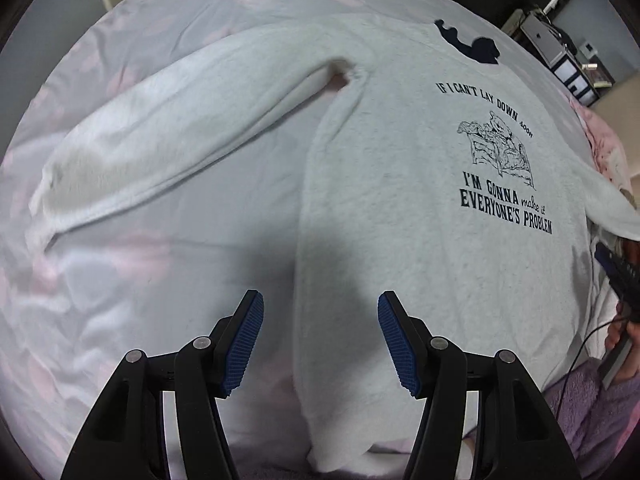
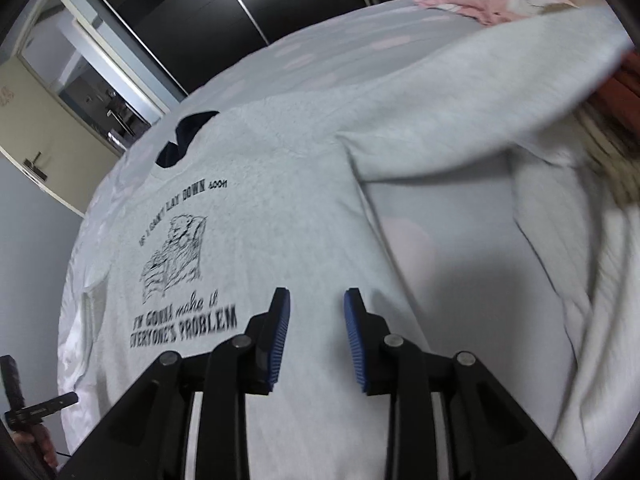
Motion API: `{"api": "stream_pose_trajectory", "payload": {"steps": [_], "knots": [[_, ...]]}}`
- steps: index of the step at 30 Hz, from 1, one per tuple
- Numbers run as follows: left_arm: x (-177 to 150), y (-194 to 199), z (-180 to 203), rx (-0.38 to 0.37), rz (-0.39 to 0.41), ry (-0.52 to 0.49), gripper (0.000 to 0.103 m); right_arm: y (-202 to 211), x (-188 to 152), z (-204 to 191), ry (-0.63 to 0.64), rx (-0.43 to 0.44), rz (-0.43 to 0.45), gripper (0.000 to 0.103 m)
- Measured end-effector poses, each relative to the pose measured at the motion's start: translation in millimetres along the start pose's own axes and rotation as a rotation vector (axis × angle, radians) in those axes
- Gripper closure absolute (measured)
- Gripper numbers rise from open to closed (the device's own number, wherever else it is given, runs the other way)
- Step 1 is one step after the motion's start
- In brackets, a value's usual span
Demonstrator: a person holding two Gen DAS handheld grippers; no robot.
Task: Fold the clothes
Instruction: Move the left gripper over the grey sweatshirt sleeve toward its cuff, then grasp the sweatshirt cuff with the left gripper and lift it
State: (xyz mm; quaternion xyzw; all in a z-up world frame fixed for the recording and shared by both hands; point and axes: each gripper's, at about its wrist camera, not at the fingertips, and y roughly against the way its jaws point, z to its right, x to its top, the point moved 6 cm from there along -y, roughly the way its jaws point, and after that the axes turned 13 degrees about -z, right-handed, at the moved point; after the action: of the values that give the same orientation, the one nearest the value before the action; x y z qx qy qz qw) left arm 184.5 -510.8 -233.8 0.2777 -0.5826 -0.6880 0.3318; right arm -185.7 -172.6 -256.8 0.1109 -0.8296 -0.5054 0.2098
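In the left wrist view, one light grey sweatshirt [image 1: 420, 208] lies spread on a bed [image 1: 120, 288] covered with a pale sheet that has faint pink patches. Its front faces up, with a dark printed text and a small drawing on the chest, and a dark collar [image 1: 476, 42] at the far end. One sleeve [image 1: 160, 148] stretches out flat to the left side, apart from the body of the garment. The left gripper [image 1: 320, 340] hangs above the side edge of the sweatshirt, its two blue pads spread wide with nothing between them. At the right edge, the other tool [image 1: 622, 280] and part of a hand [image 1: 628, 332] show, with a thin black cable [image 1: 576, 356] and a purple fuzzy fabric [image 1: 592, 412] below. A shelf with devices [image 1: 560, 46] stands in the far right corner. In the right wrist view, the same sweatshirt [image 2: 280, 200] fills the middle, and the second sleeve [image 2: 460, 108] is lifted and blurred at the upper right, over a pink pillow [image 2: 488, 0]. The right gripper [image 2: 317, 340] is over the lower chest, its pads apart and holding nothing. Dark wardrobe doors [image 2: 192, 8] and a doorway [image 2: 80, 92] stand behind the bed. The left tool [image 2: 24, 400] shows at the lower left edge.
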Motion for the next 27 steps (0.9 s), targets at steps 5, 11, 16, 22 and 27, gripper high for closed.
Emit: {"api": "stream_pose_trajectory", "payload": {"steps": [5,11,16,22,27], "knots": [[0.4,43.3,-64.9,-0.117,0.092,0.139,0.042,17.5,-34.0,9.3,-0.036,0.037,0.009,0.074],[4.6,79.6,-166.7,-0.099,0.184,0.301,0.042,27.8,-39.8,0.8,-0.042,0.051,0.067,0.074],[8.0,77.6,-242.0,-0.136,0.214,0.429,0.042,16.6,-38.0,4.8,-0.073,0.026,0.059,0.074],[16.9,43.3,-294.2,-0.134,0.191,0.498,0.042,5.7,-36.5,8.3,-0.085,-0.059,0.048,0.074],[23.8,7.0,-309.4,-0.236,0.183,0.561,0.042,0.4,-35.2,-3.3,-0.038,-0.126,0.054,0.074]]}}
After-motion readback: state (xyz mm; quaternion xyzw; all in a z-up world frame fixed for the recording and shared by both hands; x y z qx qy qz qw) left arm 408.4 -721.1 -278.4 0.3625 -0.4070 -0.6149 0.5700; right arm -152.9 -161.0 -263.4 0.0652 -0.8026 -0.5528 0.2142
